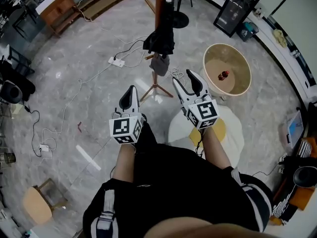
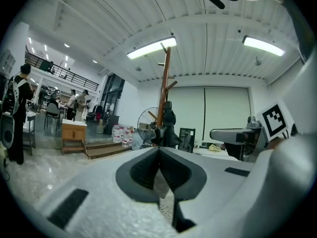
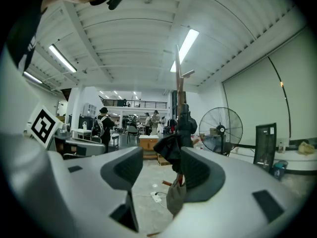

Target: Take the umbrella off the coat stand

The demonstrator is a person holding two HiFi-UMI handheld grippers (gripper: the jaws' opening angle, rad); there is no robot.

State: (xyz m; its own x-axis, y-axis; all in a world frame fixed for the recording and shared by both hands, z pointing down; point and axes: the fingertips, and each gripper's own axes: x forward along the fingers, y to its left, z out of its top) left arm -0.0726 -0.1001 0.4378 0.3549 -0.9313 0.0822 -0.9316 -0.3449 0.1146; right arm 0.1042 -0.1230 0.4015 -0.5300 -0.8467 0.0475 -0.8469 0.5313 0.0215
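A wooden coat stand point(image 1: 159, 4) rises at the top middle of the head view. On it hang a folded black umbrella point(image 1: 159, 39) and, below that, a grey bag point(image 1: 159, 64). Both grippers point level at the stand from a short way off and touch nothing. My left gripper point(image 1: 130, 94) is shut with nothing in it; over its closed jaws its own view shows the stand point(image 2: 165, 83) and umbrella point(image 2: 167, 128). My right gripper point(image 1: 188, 82) is open and empty. Between its jaws its own view shows the umbrella point(image 3: 171, 148), the stand point(image 3: 179, 90) and the bag point(image 3: 176, 198).
A beige round tub point(image 1: 237, 58) with a small red thing inside stands right of the stand. A power strip point(image 1: 116, 61) and cables lie on the marble floor to its left. A fan point(image 3: 220, 130), a wooden cabinet point(image 1: 57, 7) and several people stand further off.
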